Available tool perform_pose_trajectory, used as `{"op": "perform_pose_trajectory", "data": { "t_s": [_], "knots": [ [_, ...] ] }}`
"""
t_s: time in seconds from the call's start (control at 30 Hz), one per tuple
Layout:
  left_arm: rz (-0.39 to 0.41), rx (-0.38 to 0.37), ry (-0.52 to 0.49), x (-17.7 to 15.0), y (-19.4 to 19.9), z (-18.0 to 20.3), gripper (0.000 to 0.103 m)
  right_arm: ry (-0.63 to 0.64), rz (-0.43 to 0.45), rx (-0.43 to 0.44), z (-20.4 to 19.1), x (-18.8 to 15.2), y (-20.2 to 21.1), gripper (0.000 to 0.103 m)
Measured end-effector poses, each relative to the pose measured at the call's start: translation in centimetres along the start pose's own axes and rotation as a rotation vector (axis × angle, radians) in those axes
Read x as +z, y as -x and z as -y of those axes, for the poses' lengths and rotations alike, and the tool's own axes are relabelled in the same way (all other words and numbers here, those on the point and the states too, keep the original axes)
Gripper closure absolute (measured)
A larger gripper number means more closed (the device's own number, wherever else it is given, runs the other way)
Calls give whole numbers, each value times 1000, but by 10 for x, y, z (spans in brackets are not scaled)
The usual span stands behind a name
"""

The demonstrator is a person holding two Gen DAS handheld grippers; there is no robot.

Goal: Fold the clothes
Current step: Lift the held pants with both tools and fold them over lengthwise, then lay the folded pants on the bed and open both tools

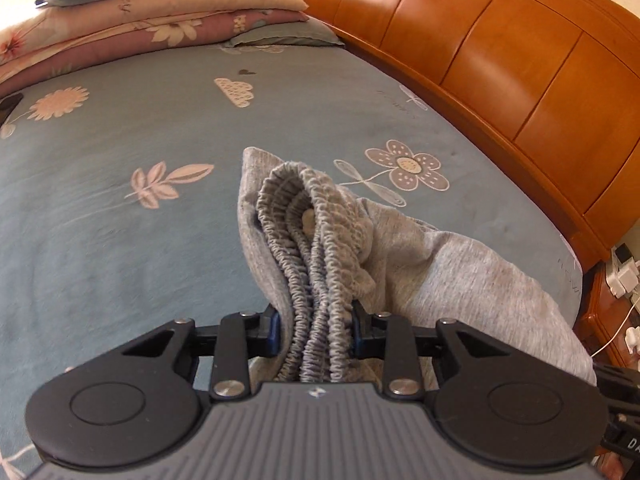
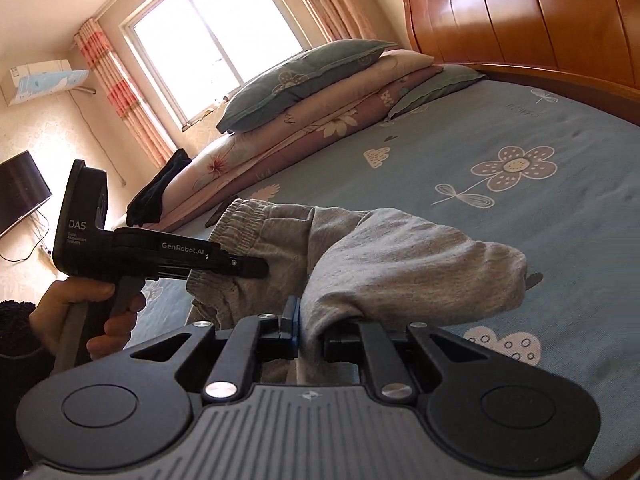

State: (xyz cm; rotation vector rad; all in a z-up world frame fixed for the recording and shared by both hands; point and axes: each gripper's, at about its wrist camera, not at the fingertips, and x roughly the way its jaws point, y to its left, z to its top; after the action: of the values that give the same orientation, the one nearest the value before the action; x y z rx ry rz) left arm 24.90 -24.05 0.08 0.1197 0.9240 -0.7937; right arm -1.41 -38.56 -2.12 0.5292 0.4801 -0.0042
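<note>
I have the grey sweatpants (image 1: 440, 264) lifted off the bed (image 1: 120, 240), hanging between my two grippers above the blue flowered sheet. My left gripper (image 1: 314, 332) has its jaws clamped narrow on the bunched elastic waistband (image 1: 308, 248), several ribbed layers pinched together and standing up out of the grip. My right gripper (image 2: 310, 334) has its jaws nearly closed on a thinner fold of the same grey cloth, which bulges forward over the bed from there; from the right wrist camera I also see the left gripper (image 2: 262, 266) pressed into the waistband, with the person's hand (image 2: 88, 312) around its handle. The garment is a soft, light jersey knit: it sags and folds wherever it is not held, so I judge it will not keep a shape in the air and has to be laid flat on the bed before any crease will stay. The waistband is the thickest and grippiest part, and the gathered elastic gives the jaws something to bite; the plain fabric on my right side is thinner and could slide out under a sharp pull. For a clean fold I would want hold of the two ends of the waistband, or waistband and cuffs, not a bunch in the middle. The stacked pillows (image 1: 160, 4) and wooden headboard (image 1: 500, 40) stand well apart from the cloth.
</note>
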Motion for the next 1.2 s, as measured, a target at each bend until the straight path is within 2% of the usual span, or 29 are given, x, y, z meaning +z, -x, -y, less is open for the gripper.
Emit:
{"op": "perform_pose_trajectory", "data": {
  "t_s": [0.17, 0.3, 0.47, 0.63, 0.73, 0.83, 0.9, 0.93, 0.97, 1.07, 1.13, 1.2],
  "knots": [
    [-30, -50, -104, 58, -59, 64, 74, -19, 69, -110, 36, 16, 0, 90],
    [-63, -72, -200, 90, -102, 111, 74, -23, 118, -193, 60, 25, -1, 90],
    [-108, -96, -300, 110, -149, 157, 74, -44, 144, -286, 102, 26, -3, 90],
    [-184, -101, -383, 115, -194, 178, 73, -149, 117, -331, 149, 14, -6, 90],
    [-203, -93, -376, 123, -208, 171, 71, -208, 111, -305, 169, 9, -7, 89],
    [-218, -99, -299, 134, -211, 148, 62, -249, 108, -264, 180, 3, -9, 86],
    [-198, -76, -255, 141, -205, 134, 60, -304, 88, -221, 188, 0, -14, 74],
    [-177, -64, -233, 143, -200, 127, 61, -335, 76, -196, 193, -2, -16, 51],
    [-142, -52, -205, 146, -191, 120, 63, -375, 69, -168, 199, -6, -17, 32],
    [-47, -39, -157, 152, -159, 107, 61, -530, 62, -64, 222, -23, -13, 31],
    [-4, -66, -187, 141, -135, 108, 56, -670, 91, 0, 242, -34, -5, 29],
    [15, -113, -254, 118, -114, 116, 46, -815, 136, 57, 262, -47, 4, 23]
  ]
}}
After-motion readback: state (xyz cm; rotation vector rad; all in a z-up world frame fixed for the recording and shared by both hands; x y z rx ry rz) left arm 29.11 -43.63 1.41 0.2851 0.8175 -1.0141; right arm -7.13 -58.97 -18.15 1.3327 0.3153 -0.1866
